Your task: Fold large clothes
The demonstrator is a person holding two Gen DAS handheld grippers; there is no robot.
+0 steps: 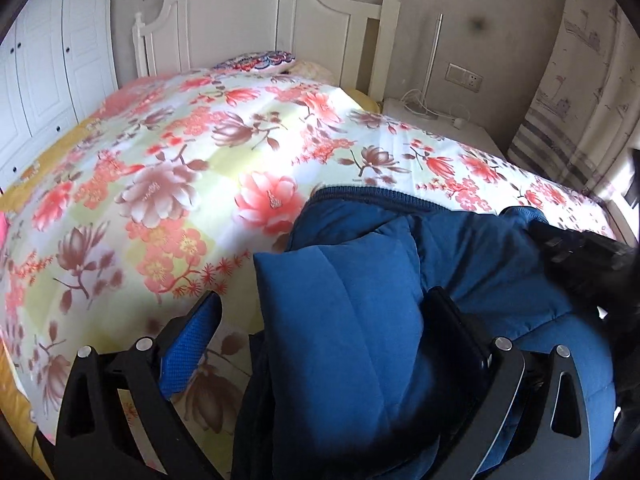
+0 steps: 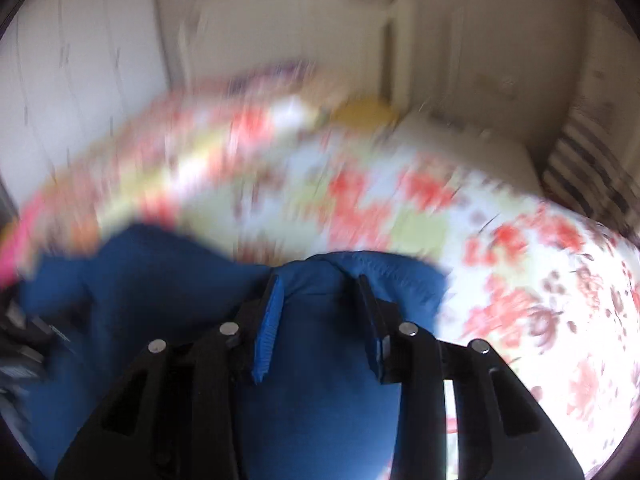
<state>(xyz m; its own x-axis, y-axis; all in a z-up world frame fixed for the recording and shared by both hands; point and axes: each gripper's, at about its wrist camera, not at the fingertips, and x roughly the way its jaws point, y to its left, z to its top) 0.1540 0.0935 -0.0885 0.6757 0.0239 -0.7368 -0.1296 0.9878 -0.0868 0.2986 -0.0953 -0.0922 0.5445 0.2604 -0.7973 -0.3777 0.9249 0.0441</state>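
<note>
A blue padded jacket (image 1: 400,280) lies bunched on the near side of the bed with the floral cover (image 1: 180,152). My left gripper (image 1: 328,300) is open, its jaws wide apart around a thick fold of the jacket; the left finger is over the cover, the right one on the cloth. In the blurred right wrist view my right gripper (image 2: 320,284) is shut on a fold of the jacket (image 2: 320,360), with cloth filling the gap between the fingers. The right gripper's dark body shows at the right edge of the left wrist view (image 1: 580,256).
A white headboard (image 1: 260,20) stands at the far end with a patterned pillow (image 1: 256,62) in front of it. White wardrobe doors (image 1: 44,60) are at the left. A white nightstand (image 1: 440,120) with a lamp and cables is at the right, near striped curtains.
</note>
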